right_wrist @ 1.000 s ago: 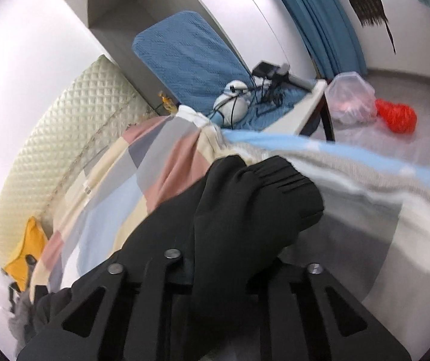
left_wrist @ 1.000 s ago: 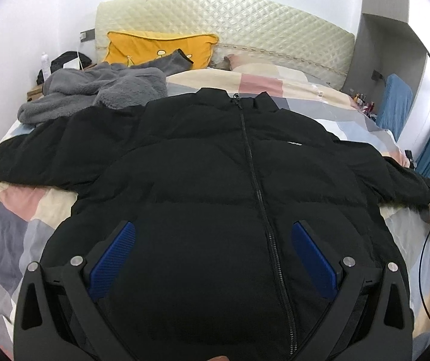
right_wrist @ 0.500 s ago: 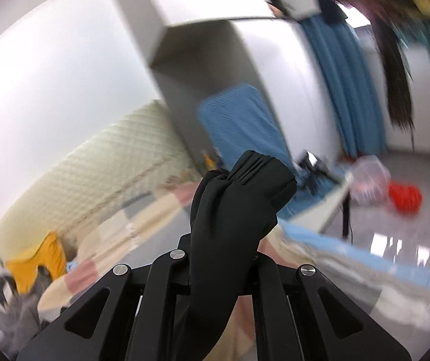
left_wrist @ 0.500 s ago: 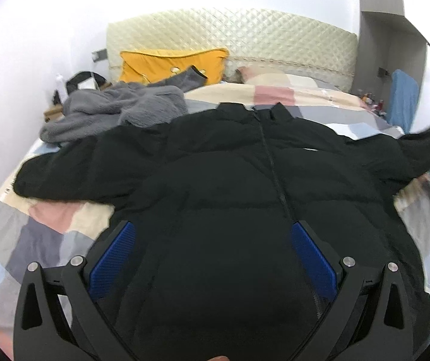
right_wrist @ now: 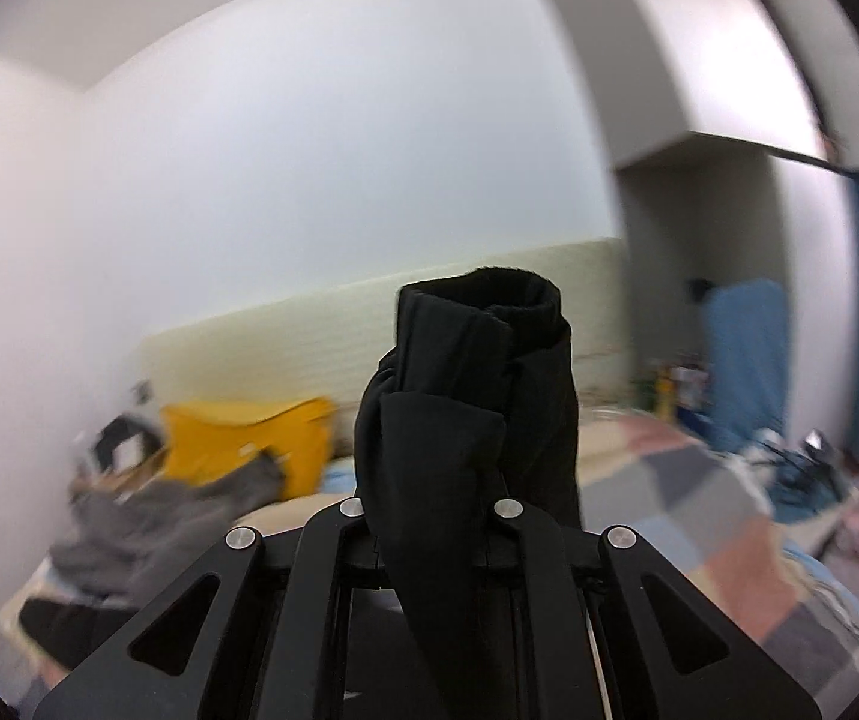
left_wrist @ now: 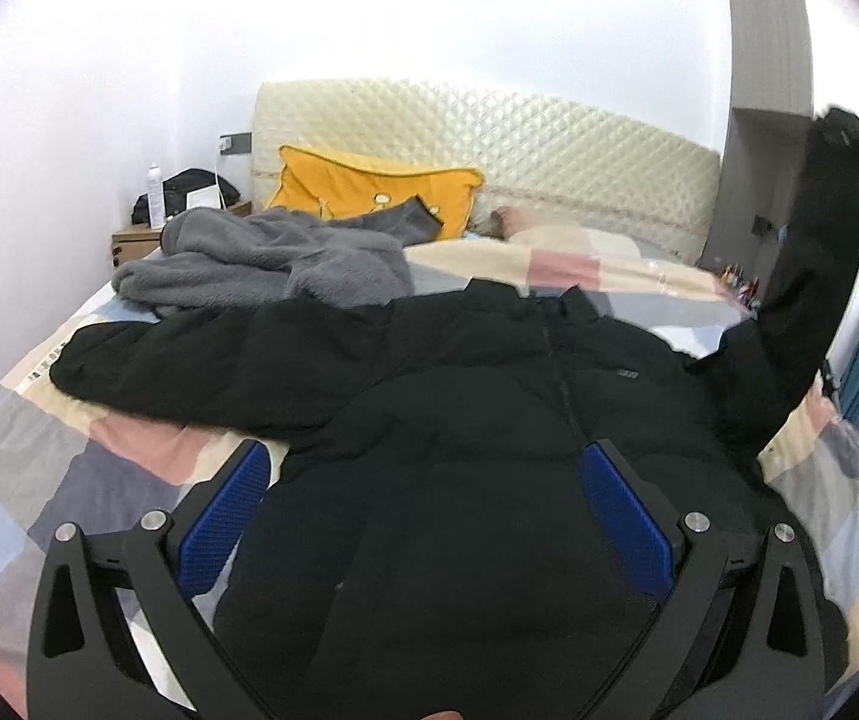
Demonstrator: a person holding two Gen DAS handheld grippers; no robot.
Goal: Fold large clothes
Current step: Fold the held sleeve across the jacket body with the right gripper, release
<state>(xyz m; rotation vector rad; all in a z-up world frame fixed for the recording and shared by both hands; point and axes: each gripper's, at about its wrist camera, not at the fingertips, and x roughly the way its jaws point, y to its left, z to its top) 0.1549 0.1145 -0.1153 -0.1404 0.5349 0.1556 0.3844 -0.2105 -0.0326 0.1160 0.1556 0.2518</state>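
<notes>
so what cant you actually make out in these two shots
- Black puffer jacket hem: left wrist view, cut off by the bottom edge and the left gripper.
- Right gripper pads: right wrist view, buried in the jacket sleeve cuff.
- Nightstand items: left wrist view, too small.
- Far bedside clutter: right wrist view, motion-blurred.

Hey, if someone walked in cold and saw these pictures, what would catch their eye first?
The black jacket spread zipper-up across the patchwork bed, one sleeve hauled high at the right. That sleeve's cuff is pinched in the right claw, while the left claw hovers open over the jacket's body. Behind, a yellow pillow glows against the headboard.
</notes>
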